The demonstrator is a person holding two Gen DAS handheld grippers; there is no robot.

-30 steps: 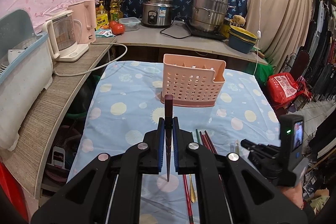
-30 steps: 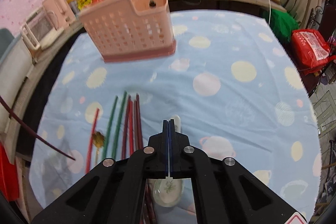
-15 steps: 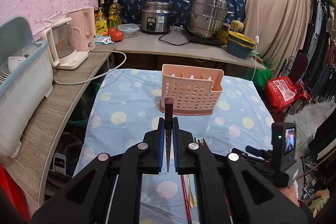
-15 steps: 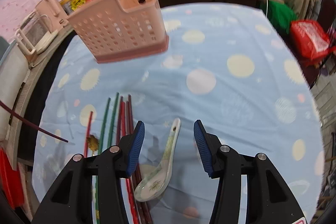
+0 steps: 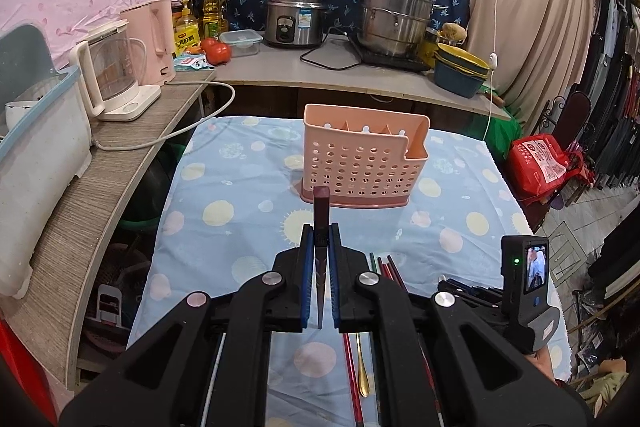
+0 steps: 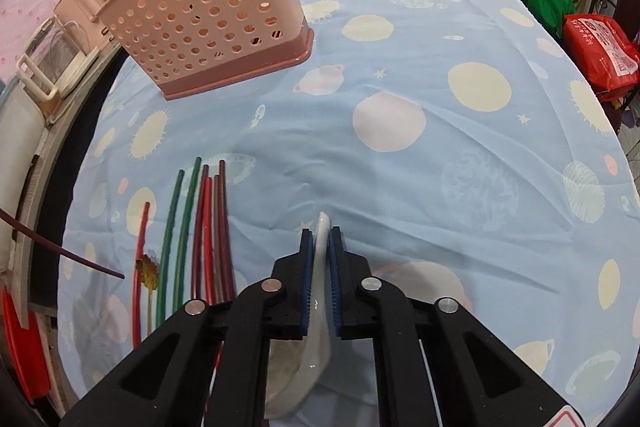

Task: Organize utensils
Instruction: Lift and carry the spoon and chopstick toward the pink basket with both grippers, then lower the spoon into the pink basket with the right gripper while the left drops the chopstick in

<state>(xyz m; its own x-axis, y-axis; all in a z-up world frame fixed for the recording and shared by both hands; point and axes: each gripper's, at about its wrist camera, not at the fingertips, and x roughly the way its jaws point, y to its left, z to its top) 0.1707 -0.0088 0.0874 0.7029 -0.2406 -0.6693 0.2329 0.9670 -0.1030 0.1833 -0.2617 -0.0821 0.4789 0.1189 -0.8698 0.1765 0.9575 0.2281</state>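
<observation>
A pink perforated utensil caddy [image 5: 362, 163] [image 6: 208, 23] stands on the blue patterned tablecloth [image 6: 440, 155]. My left gripper [image 5: 320, 251] is shut on a dark maroon chopstick [image 5: 321, 211], held above the cloth short of the caddy. My right gripper [image 6: 320, 251] is shut on the handle of a white ceramic spoon [image 6: 320, 239], whose bowl lies low between the arms. Several green, red and maroon chopsticks [image 6: 200, 227] lie left of the right gripper. A gold spoon [image 6: 147, 269] [image 5: 362, 367] lies among them.
A wooden counter [image 5: 100, 163] bends along the left and back, bearing a white kettle [image 5: 112, 75], a pink jug, bottles, a rice cooker [image 5: 296, 17], a steel pot [image 5: 396, 15] and stacked bowls. A red bag [image 5: 540, 165] sits at the table's right.
The right gripper opened over the white spoon, sank toward the cloth and closed on its handle. The left gripper kept its chopstick and drew back a little from the caddy.
</observation>
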